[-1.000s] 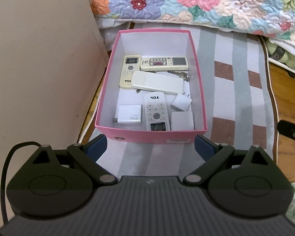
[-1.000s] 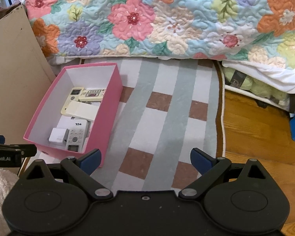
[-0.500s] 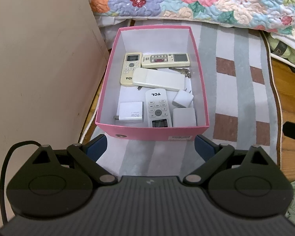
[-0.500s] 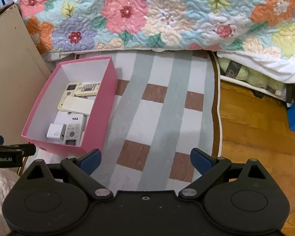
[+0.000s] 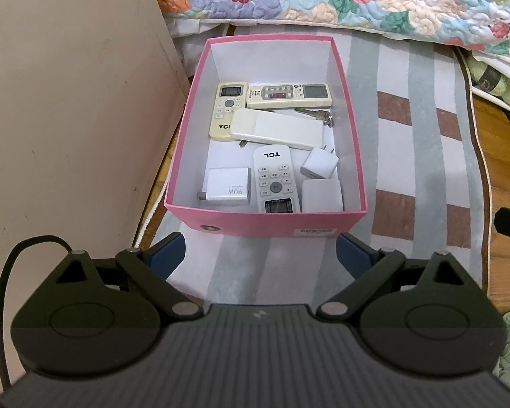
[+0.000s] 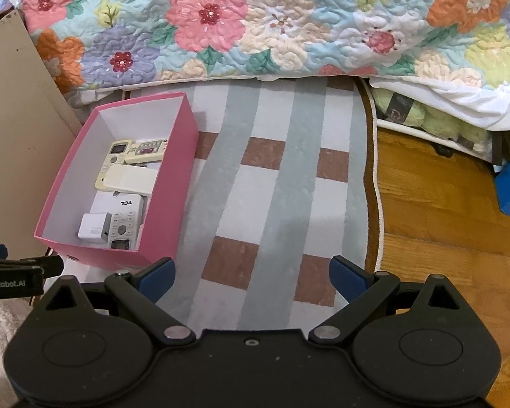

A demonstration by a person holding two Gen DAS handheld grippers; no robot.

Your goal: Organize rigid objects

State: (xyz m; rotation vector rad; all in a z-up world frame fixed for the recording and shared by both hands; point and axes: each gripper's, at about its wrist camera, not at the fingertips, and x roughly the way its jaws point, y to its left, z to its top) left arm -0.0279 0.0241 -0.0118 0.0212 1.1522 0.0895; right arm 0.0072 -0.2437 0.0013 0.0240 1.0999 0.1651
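Since a second ago, both views have drifted only a little: the pink box (image 5: 265, 226) sits slightly lower and closer in the left wrist view, and its contents lie as they did. Left tool (image 5: 260, 255) hangs just short of the box's near wall, fingers spread wide, nothing between them. Right tool (image 6: 251, 275) hovers over the striped rug (image 6: 272, 204), also spread wide and empty, with the box off to its left.

Inside the box, two yellowed remotes lie at the far end: one TCL remote (image 5: 227, 110) lengthwise, a longer remote (image 5: 289, 95) crosswise beside it. A cream remote (image 5: 277, 128) lies face down across the middle, overlapping the TCL one, with keys (image 5: 318, 114) just behind it. Nearer, a white TCL remote (image 5: 276, 183) lies between a 90W charger (image 5: 226, 188) and two smaller white adapters (image 5: 319, 163) (image 5: 322, 197). Behind the box, a floral quilt (image 6: 272, 23) hangs over the bed edge; a beige panel (image 5: 68, 102) stands on its left.
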